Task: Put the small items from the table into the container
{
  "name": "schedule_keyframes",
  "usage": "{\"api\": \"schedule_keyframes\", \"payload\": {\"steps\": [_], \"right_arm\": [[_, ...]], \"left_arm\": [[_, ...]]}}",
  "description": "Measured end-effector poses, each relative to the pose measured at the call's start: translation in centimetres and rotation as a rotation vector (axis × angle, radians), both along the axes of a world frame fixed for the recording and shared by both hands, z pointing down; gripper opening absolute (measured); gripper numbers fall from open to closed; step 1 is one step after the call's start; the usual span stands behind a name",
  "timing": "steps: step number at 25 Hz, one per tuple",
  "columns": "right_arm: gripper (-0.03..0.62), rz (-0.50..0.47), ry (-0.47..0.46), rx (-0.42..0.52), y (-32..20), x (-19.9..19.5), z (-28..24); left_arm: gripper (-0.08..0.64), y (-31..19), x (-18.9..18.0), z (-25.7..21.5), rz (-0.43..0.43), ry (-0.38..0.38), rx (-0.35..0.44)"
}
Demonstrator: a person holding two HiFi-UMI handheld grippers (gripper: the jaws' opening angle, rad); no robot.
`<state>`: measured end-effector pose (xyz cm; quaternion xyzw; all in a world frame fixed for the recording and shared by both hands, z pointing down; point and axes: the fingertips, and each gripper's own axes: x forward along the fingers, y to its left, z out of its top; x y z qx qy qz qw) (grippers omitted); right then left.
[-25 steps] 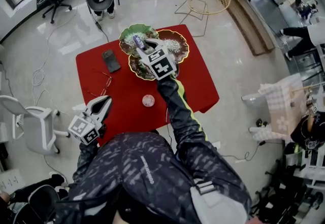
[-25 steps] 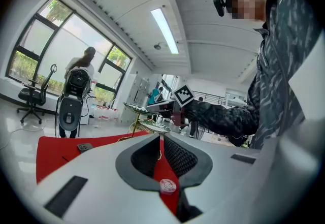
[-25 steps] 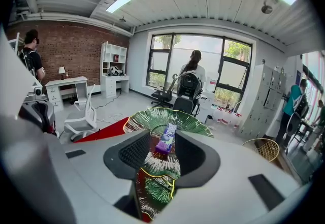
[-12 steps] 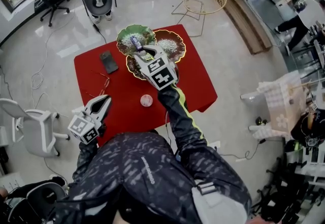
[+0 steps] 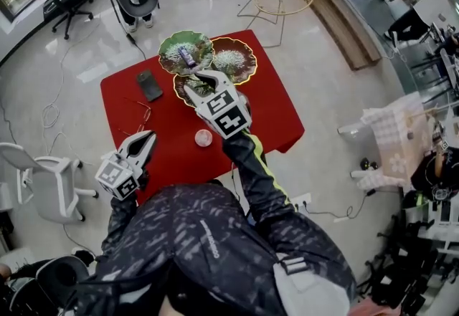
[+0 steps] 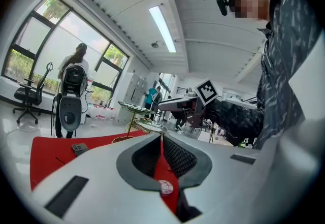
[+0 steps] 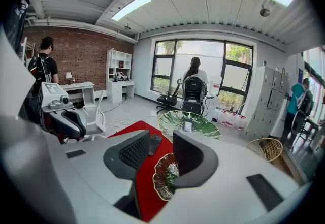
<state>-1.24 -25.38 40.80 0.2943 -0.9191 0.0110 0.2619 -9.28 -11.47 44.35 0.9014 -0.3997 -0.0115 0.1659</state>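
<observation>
Over the leaf dishes (image 5: 240, 56) | right gripper (image 5: 201, 78) held open, nothing gripped | left gripper (image 5: 145, 139) closed, empty, at red table (image 5: 272, 114) edge | purple item (image 5: 185, 56) seen lying in green dish (image 5: 166, 49) | round cap (image 5: 204, 137) not yet collected from table, so maybe halfway done

Near dish (image 5: 188, 90) sits under my R gripper (image 5: 204, 80). Just behind it: L dish (image 5: 172, 49) w/ small item (image 5: 185, 57) in it, R dish (image 5: 234, 60) beside. Phone (image 5: 149, 85) left of R gripper. Disc (image 5: 204, 137) on table (image 5: 276, 110), ahead-right of L gripper (image 5: 147, 141).

Jacket print (image 5: 209, 239) too small to read; no other text.
</observation>
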Motion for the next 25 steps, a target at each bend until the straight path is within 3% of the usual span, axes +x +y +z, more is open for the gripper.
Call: {"api": "schedule_keyframes", "payload": {"steps": [8,25], "right_arm": [[0.141,-0.008,-0.009,-0.085,4.3,0.4,2.8],[0.142,-0.062,0.004,-0.165,9.6,1.4,7.1]], "left_arm": [[0.015,0.2,0.7,0.3,0.026,-0.005,-0.014],[0.012,0.6,2.5,1.7,0.107,0.004,-0.061]]}}
